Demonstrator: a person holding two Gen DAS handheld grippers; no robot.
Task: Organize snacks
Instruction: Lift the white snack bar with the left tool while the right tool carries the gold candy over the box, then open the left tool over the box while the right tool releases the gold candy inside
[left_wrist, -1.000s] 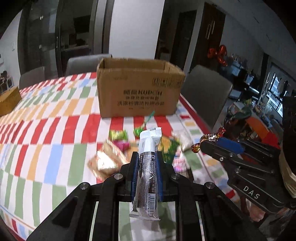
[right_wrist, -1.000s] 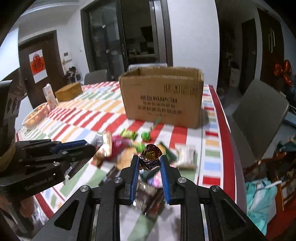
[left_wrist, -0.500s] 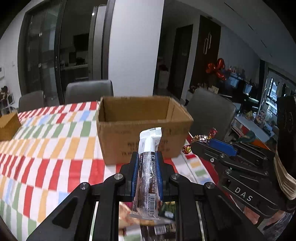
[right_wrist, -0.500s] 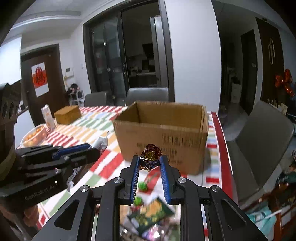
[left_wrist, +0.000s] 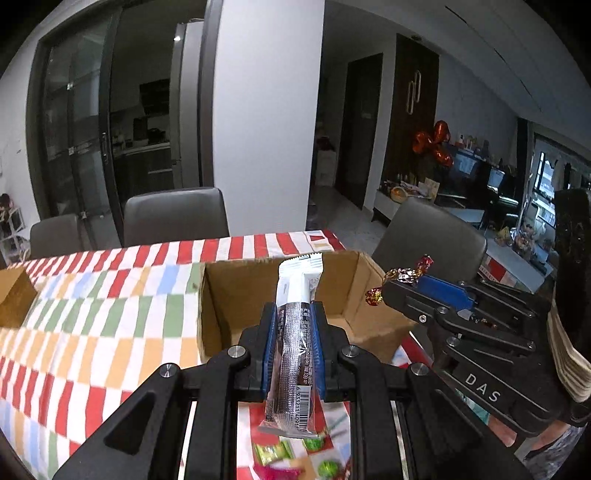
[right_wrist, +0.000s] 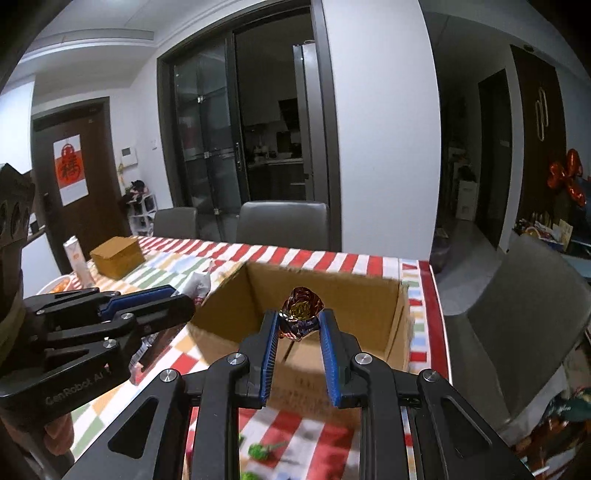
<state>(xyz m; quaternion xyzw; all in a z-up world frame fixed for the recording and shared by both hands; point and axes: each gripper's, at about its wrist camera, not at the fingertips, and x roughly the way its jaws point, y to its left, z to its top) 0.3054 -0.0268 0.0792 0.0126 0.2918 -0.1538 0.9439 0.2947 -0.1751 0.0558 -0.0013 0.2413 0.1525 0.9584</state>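
Left wrist view: the left gripper (left_wrist: 293, 314) is clamped on a long snack bar (left_wrist: 295, 343) in a white and dark wrapper, held upright in front of the open cardboard box (left_wrist: 218, 295). The right gripper (right_wrist: 299, 325) pinches a foil-wrapped candy (right_wrist: 301, 312), also held before the box mouth. The part of the box interior in view appears bare, so in my judgement sorting is at an early stage: two items are in transit, neither released. Several small wrapped sweets (left_wrist: 275, 452) lie loose on the table near the bottom edge of the view, blurred, and await collection. The surface is a table under a checked cloth (left_wrist: 92, 321) of red, green, orange and blue. A smaller brown box (right_wrist: 118, 254) and a carton (right_wrist: 75, 258) stand well apart at the far left. Grey chairs (right_wrist: 282, 221) stand along the far side; behind them, dark glass doors and a white wall.
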